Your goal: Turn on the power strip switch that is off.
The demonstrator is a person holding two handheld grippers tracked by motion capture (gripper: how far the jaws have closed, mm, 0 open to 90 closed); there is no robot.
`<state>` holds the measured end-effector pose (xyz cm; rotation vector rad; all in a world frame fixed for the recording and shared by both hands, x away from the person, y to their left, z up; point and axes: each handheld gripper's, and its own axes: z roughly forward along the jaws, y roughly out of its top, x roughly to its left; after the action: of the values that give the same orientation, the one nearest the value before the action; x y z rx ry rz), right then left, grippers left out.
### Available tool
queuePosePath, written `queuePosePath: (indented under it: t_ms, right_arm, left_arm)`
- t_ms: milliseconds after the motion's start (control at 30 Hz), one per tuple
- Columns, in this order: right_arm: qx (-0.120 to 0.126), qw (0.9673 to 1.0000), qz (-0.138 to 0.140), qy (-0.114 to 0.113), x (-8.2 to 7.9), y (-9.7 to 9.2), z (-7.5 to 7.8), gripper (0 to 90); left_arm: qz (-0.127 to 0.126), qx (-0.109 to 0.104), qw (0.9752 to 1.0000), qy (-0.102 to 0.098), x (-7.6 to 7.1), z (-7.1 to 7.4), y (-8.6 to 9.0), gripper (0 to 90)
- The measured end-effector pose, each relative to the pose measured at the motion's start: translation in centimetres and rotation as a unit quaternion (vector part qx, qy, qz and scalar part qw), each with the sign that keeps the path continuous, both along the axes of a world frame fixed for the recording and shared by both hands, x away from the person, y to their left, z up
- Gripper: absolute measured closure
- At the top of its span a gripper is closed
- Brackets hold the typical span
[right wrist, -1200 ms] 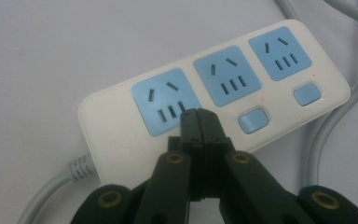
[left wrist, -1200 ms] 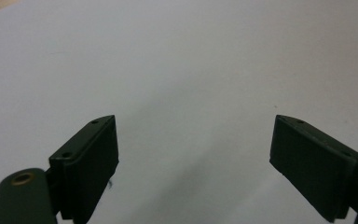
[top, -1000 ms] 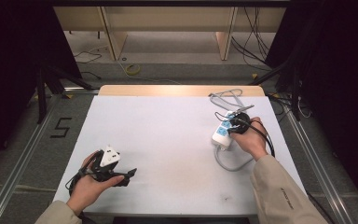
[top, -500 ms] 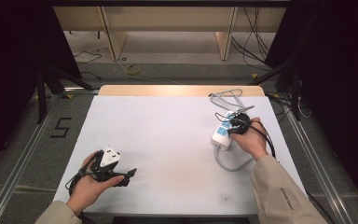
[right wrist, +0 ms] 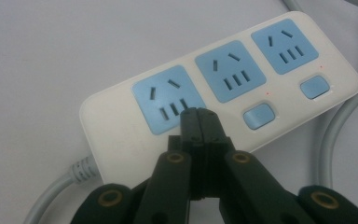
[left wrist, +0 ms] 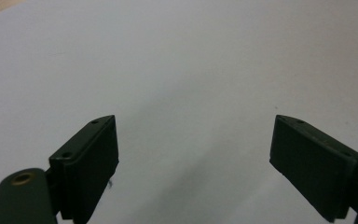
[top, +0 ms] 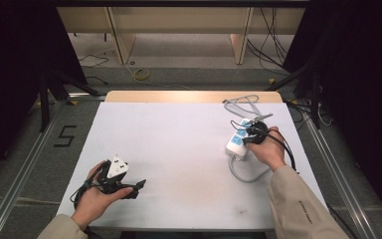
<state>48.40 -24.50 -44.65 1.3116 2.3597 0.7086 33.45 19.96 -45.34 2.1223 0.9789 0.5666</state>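
Note:
A white power strip (right wrist: 121, 121) with three blue sockets and blue switches lies on the white table (top: 179, 144), at the right side (top: 233, 147). My right gripper (right wrist: 198, 113) is shut with nothing between its jaws. Its tips are over the strip's face, just beside the nearest socket (right wrist: 168, 100); I cannot tell whether they touch. In the high view this gripper (top: 244, 141) is in the right hand, above the strip. My left gripper (left wrist: 193, 120) is open wide over bare table, at the near left (top: 137, 189) in the left hand.
The strip's grey cable (top: 243, 172) loops toward the person and gathers in a coil (top: 241, 102) at the table's far right. A wooden strip (top: 189, 96) borders the far edge. Beyond it are shelves and floor cables.

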Motion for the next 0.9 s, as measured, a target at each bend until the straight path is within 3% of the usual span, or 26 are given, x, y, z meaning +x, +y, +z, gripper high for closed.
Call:
queuePosePath:
  t_ms: [900]
  right_arm:
    - [0.021, 0.9994, -0.025, -0.009, -0.20, -0.63, 0.43, 90.0]
  left_arm:
    - [-0.002, -0.001, 1.0000, 0.000, 0.04, 0.00, 0.05, 15.0]
